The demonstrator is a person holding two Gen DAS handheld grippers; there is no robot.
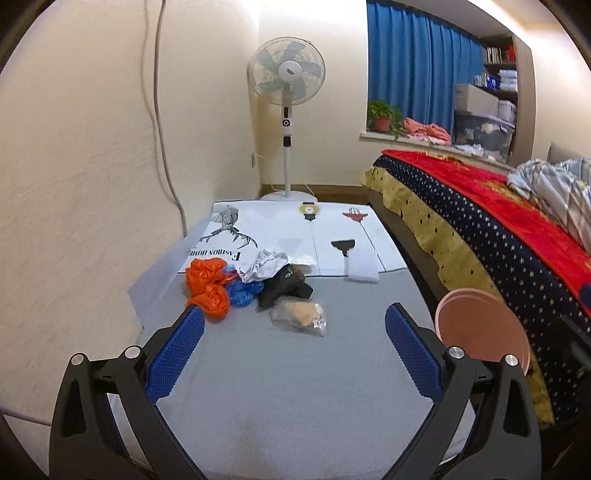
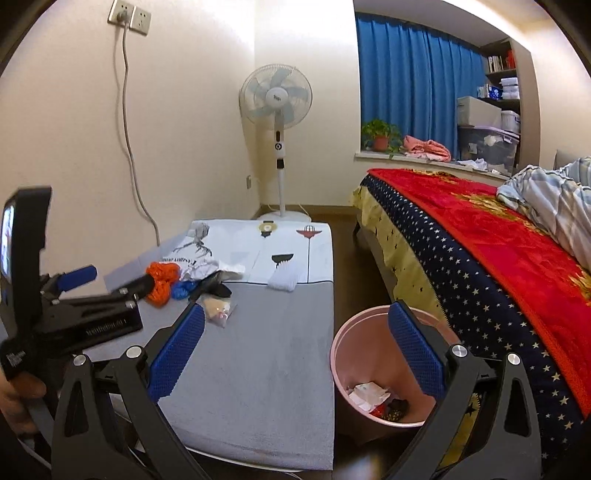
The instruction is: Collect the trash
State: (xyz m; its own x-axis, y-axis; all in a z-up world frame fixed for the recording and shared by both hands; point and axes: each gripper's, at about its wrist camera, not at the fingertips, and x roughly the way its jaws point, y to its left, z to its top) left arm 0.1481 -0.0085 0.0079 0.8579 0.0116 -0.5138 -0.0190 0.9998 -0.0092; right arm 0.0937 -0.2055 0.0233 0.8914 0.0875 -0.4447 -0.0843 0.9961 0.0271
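Both claws spread, empty. Left gripper [image 1: 294, 325] hovers just short of clear plastic bag w/ tan contents [image 1: 300, 316] on grey mat [image 1: 280, 384]; right gripper [image 2: 295, 325] near pink round bin [image 2: 354, 354].

Home bedroom, bed [image 2: 480, 258] with red and star-patterned blankets, rumpled striped quilt [image 2: 554, 206], blue curtain [image 2: 406, 85] over a windowsill with potted plant [image 2: 380, 136], white pedestal fan [image 2: 277, 99] in the corner, cluttered shelves [image 2: 502, 81], wall socket [image 2: 129, 16].
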